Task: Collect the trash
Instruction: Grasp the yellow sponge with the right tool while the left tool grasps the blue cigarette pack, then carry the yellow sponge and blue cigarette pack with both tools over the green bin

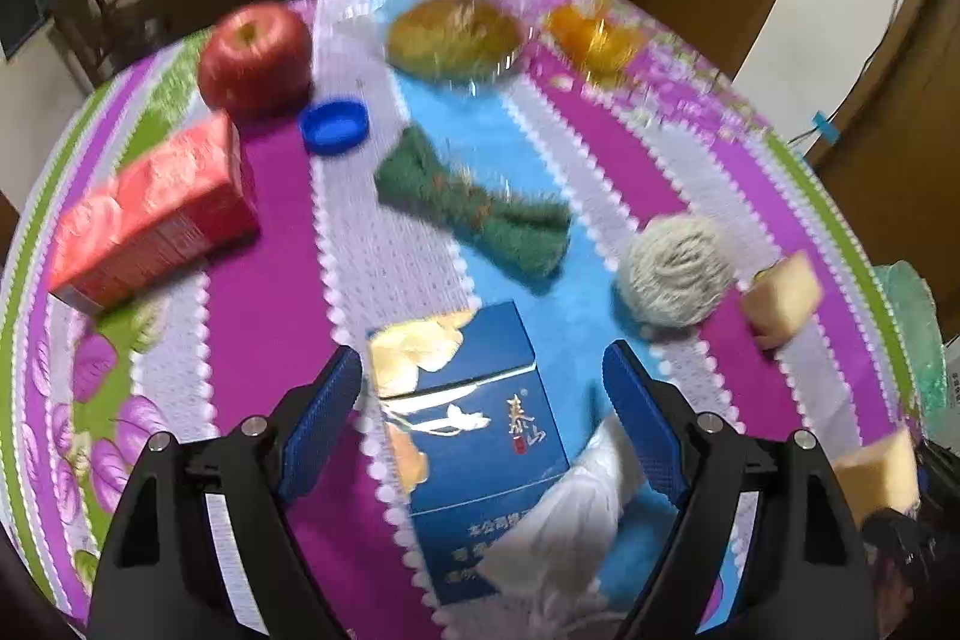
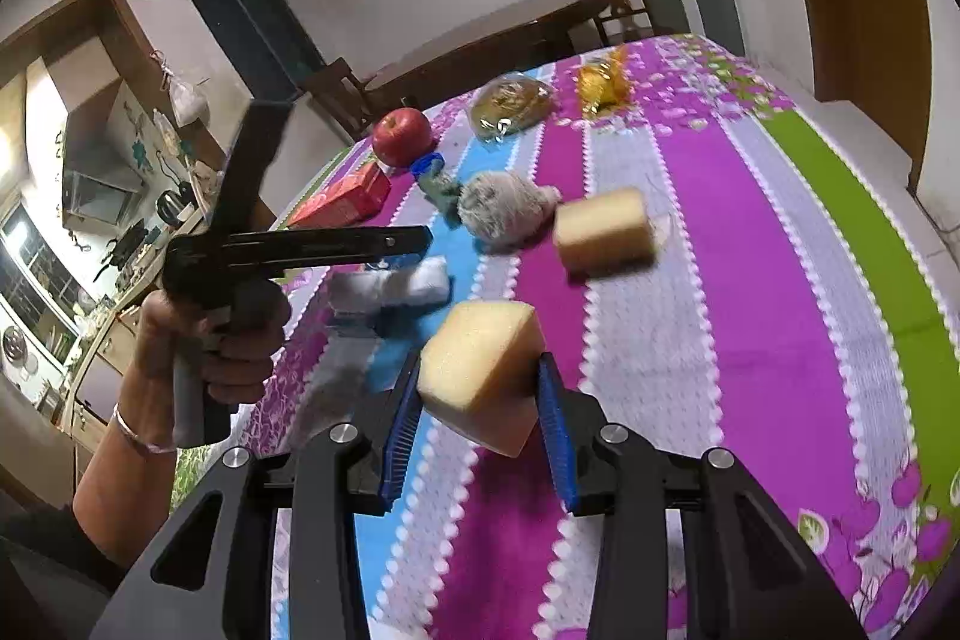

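Right claw grips a sponge block; left claw gapes, tissue seemingly half-hidden.

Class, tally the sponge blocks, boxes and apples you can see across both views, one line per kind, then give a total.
sponge blocks: 2
boxes: 2
apples: 1
Total: 5

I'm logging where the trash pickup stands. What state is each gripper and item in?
right gripper: shut on a sponge block
left gripper: open over the blue box
second sponge block: lying on the tablecloth
blue cap: loose, open side up
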{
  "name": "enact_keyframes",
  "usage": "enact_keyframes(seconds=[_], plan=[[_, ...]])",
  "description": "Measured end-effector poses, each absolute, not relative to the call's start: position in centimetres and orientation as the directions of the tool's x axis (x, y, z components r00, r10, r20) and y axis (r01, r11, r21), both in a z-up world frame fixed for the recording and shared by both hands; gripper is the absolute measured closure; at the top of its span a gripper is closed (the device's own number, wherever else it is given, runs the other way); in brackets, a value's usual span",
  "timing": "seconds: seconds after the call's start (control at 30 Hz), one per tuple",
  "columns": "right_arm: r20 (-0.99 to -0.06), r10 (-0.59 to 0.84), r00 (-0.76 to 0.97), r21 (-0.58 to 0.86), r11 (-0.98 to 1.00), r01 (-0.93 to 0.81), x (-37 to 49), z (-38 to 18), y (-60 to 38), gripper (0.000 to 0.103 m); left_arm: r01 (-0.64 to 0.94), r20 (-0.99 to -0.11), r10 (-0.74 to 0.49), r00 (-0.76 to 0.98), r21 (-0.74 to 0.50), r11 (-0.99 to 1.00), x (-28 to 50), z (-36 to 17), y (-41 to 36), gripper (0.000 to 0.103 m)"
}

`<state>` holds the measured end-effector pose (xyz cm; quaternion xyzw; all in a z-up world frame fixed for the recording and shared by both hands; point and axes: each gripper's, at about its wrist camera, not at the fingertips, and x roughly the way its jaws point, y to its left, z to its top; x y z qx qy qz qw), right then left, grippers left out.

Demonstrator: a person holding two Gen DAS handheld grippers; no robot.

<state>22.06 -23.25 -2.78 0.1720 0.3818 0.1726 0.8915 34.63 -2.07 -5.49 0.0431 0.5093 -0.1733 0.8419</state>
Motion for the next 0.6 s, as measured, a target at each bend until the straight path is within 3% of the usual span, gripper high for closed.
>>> enact_keyframes(seconds=[0.13,0.2,0.43,0.6], plan=[[-0.618,0.442,0.650,0.454,0.876,-0.164,21.8,-3.2,-24.0,0.064,0.344,-0.878,-0.209,0.430,-0.055,0.937,34.1,-6.0,-2.6,0.025],[-0.613,0.443,0.654,0.454,0.875,-0.168,21.7,-3.2,-24.0,0.064,0.327,-0.867,-0.171,0.467,-0.010,0.945,34.0,-5.9,-2.6,0.047],[-0.608,0.426,0.670,0.410,0.891,-0.195,21.6,-2.4,-23.1,0.064,0.305,-0.777,-0.254,0.576,-0.085,0.949,32.0,-3.2,0.5,0.048],[-0.598,0.432,0.676,0.403,0.890,-0.213,21.4,-1.8,-22.5,0.064,0.248,-0.682,-0.221,0.697,-0.061,0.967,29.1,1.0,3.1,0.048]])
